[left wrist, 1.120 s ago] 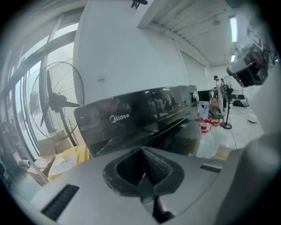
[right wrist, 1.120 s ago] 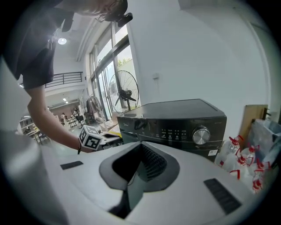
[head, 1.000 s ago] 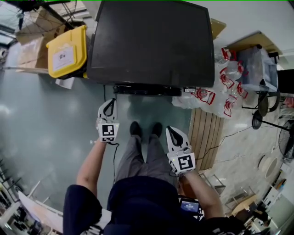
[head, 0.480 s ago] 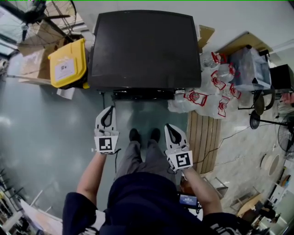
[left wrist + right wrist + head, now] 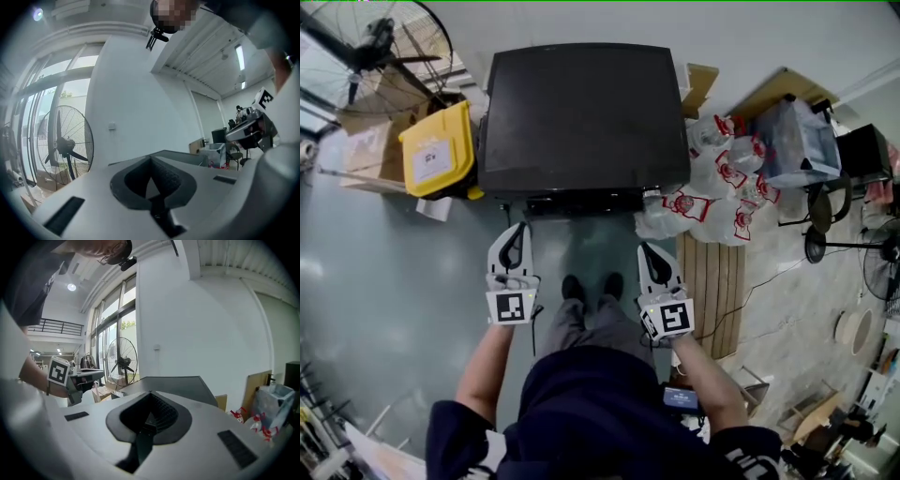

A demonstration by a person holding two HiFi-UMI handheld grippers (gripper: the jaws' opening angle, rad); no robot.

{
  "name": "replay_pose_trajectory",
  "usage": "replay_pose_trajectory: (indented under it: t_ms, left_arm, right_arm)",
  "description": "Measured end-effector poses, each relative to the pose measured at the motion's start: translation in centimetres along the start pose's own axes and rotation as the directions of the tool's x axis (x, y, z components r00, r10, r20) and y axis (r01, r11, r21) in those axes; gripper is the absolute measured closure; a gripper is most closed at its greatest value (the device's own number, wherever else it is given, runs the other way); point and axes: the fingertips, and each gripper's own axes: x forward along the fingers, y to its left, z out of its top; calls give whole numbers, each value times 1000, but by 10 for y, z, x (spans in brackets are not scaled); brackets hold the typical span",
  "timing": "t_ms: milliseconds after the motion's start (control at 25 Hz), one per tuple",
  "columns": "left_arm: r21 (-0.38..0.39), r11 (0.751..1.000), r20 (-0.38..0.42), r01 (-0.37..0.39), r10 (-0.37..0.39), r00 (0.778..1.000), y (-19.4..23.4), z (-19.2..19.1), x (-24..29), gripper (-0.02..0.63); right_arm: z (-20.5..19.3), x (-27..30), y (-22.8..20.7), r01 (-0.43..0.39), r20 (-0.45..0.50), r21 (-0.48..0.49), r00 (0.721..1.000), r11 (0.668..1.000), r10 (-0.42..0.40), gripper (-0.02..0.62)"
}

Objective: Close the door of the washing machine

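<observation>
Well, washer door hidden; L hand-held gripper, R hand-held gripper both closed, empty.

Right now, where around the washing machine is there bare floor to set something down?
The grey floor left of the person, near the yellow bin, is bare. So is the strip between the washing machine and the person's shoes. Right of the machine is crowded: plastic bags, then a slatted wooden board.
</observation>
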Motion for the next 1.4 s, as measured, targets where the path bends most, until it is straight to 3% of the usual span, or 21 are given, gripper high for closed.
replay_pose_trajectory:
  t_ms: [680, 1400]
  left_arm:
    - [-2, 1000, 134, -5, 5, 991, -4, 89, -22, 583]
    - [-17, 1000, 246, -7, 11, 969, -1, 141, -32, 583]
  right_arm:
    - [83, -29, -25, 60, 127, -17, 990, 998, -57, 575]
    - [146, -46, -36, 110, 190, -92, 977, 990, -91, 575]
